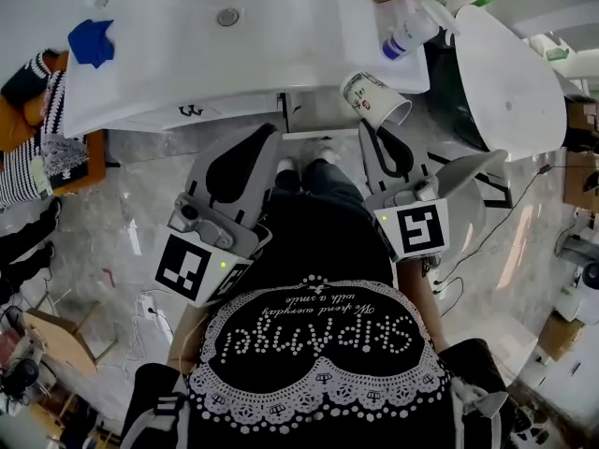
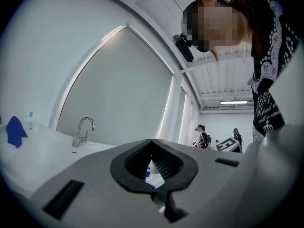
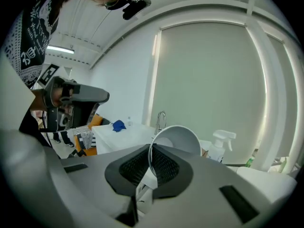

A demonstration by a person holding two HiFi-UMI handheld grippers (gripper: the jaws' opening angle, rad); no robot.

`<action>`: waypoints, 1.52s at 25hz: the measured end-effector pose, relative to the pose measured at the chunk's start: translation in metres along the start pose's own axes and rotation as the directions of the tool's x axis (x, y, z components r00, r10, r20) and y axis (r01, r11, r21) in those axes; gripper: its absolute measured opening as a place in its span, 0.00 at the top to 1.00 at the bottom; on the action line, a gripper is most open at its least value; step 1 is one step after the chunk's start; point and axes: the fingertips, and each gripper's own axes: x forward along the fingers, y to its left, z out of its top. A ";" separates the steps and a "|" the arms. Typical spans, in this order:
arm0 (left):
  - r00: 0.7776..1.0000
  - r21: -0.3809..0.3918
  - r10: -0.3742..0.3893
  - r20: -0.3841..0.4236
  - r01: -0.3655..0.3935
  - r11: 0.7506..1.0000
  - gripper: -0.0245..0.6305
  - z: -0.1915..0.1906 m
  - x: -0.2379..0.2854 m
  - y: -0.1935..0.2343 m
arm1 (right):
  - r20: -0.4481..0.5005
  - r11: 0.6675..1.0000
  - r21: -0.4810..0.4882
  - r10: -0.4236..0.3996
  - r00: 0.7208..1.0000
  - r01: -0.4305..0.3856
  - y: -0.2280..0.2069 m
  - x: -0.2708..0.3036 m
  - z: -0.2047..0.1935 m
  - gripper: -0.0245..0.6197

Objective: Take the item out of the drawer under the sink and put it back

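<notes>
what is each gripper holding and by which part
The right gripper pinches the paper cup by its rim, one jaw inside, one outside. The left gripper holds nothing.

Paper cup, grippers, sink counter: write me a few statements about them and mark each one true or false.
1. The right gripper is clamped on the wall of a paper cup. True.
2. The blue cloth lies on the floor. False: it lies on the sink counter, near its left end.
3. A spray bottle is at the counter's right end. True.
4. The left gripper also grips the cup. False: nothing is between its jaws, and it is off to the left of the cup.
5. The cup stands upright on the counter. False: it is held tilted in the air in front of the counter.
</notes>
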 end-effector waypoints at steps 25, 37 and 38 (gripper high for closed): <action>0.996 0.049 0.083 -0.016 -0.083 0.995 0.96 -0.021 -0.009 0.008 | 0.017 0.996 0.080 -0.044 0.999 0.042 0.008 -0.038 -0.009 0.92; 0.994 -0.001 0.095 -0.046 -0.095 0.995 0.96 -0.036 -0.008 0.010 | 0.020 0.998 0.066 -0.022 1.000 0.021 0.013 -0.035 -0.012 0.92; 0.995 -0.002 0.093 -0.048 -0.093 0.996 0.96 -0.037 -0.007 0.010 | 0.021 0.998 0.067 -0.023 1.000 0.022 0.012 -0.035 -0.012 0.92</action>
